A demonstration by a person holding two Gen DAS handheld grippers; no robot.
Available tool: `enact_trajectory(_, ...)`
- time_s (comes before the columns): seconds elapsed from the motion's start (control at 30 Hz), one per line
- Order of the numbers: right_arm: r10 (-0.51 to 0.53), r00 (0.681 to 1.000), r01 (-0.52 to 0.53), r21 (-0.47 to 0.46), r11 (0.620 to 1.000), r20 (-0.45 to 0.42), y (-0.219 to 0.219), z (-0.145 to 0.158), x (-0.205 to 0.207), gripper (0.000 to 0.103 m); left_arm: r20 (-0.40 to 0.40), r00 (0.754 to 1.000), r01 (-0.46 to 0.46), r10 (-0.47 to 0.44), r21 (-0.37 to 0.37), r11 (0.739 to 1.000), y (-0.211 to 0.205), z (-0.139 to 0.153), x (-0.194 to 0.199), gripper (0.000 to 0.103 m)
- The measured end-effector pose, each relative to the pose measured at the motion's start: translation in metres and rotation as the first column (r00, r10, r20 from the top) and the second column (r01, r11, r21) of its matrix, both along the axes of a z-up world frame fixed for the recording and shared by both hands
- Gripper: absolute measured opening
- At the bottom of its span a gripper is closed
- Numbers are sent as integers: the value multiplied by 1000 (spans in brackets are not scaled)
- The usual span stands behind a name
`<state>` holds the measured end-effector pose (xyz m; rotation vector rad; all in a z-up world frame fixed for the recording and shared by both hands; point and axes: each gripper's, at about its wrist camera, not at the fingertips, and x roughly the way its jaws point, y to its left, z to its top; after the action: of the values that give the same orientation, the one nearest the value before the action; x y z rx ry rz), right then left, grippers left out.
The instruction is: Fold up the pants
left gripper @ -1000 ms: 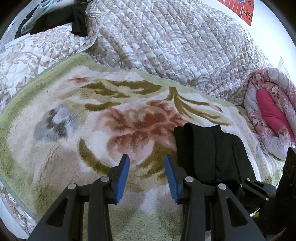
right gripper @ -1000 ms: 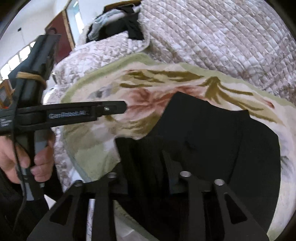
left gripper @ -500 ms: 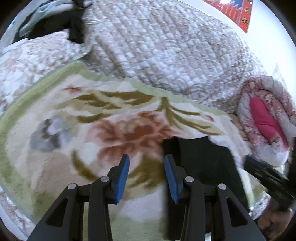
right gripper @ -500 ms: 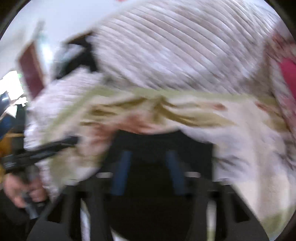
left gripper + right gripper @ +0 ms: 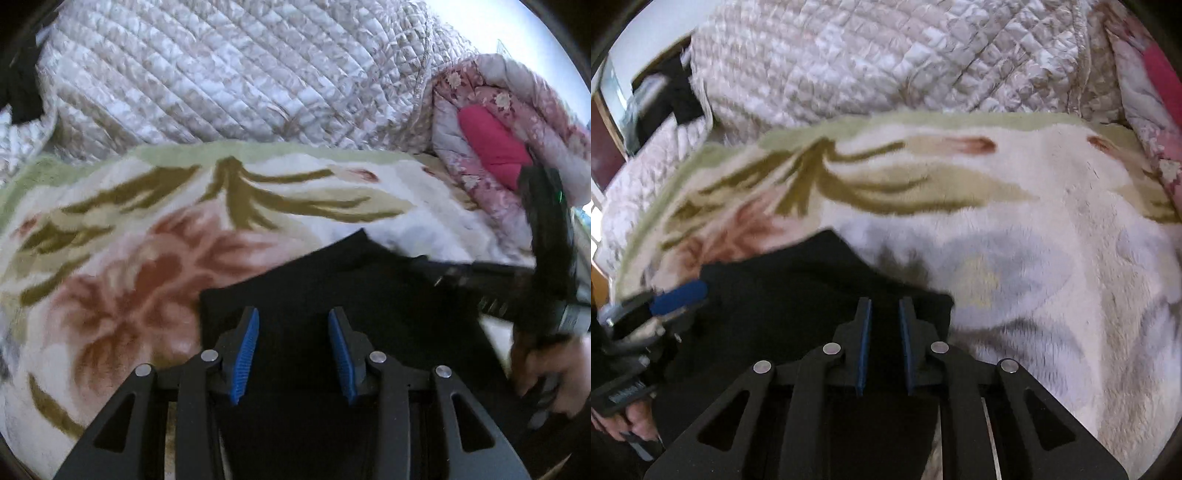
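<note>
- Same bed scene as a second ago: quilt (image 5: pixel 229 74) heaped along the back, floral blanket (image 5: pixel 122 266) spread in front of it, rolled pink bedding (image 5: pixel 491 144) at the right edge.
- In the left view, now swung rightward across the blanket: quilt fills the top, and the grey flower that was at left has slipped out to the edge.
- Black pants (image 5: pixel 332 280) lying folded on the blanket, now directly under both tools; a second ago off to the right of the left one.
- In the right view, much more bare blanket (image 5: pixel 1052 266) to the right of the pants (image 5: pixel 798 295) than before; pants now confined to the lower left.
- Left gripper (image 5: pixel 293 349) hanging over the pants, blue pads apart at the same gap as earlier, nothing pinched between them.
- Right gripper (image 5: pixel 884 345) over the pants' right edge, jaws closing, far narrower than a second ago; cannot tell whether cloth sits between the pads.
- Right hand (image 5: pixel 554 373) on its handle at the left view's lower right corner; earlier not in that spot.
</note>
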<state>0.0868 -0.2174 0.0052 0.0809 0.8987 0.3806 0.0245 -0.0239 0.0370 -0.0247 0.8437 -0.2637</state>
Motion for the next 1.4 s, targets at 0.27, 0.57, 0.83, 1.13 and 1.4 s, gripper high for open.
enact_trajectory(0.27,-20,999,19,25,1000,39,-6,13,-14,13,17,1000,-15,16,-40,999,8,-1,-7,44)
enact_trajectory(0.57,72,985,-85,76,994,156,-14,33,-95,37,74,997,-7,10,-45,999,22,19,-59,44)
enact_trajectory(0.83,165,979,-162,-35,986,120,9,3,-145,37,72,996,50,-50,2,999,11,3,-112,44)
enact_trajectory(1.13,145,983,-144,-16,989,115,9,4,-139,37,57,998,4,-3,-16,1000,16,-2,-102,46)
enact_trajectory(1.4,104,986,-111,46,993,133,-2,28,-125,37,30,999,-45,45,-28,999,16,16,-81,44)
